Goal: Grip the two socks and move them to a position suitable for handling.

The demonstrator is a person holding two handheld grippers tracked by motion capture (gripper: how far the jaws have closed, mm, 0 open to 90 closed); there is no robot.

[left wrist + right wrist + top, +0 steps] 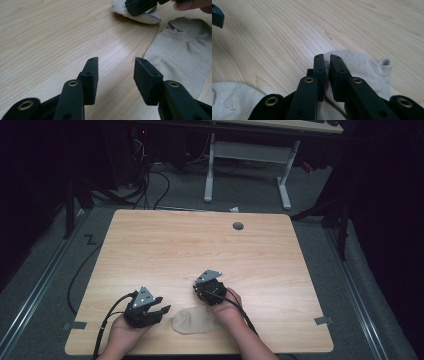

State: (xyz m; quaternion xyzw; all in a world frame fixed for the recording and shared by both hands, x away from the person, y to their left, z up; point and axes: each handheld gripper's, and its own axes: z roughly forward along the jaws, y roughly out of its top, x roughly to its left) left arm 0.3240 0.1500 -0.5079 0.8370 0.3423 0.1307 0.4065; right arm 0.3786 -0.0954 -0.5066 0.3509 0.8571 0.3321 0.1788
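Near the light wooden counter (165, 245) front edge, right gripper (327, 65) fingers pinch the beige ankle sock (364, 67) fabric, left gripper (116, 72) fingers spread empty beside it; lift slowly, avoid snagging.

A pale wooden desk (165, 245) — two beige socks (192, 322) lie near its front edge, one beside the other.

text: none legible | labels/brands: none — table (150, 245), socks (180, 50), jaws all unmarked | numbers/signs: none — far desk too dark to tell
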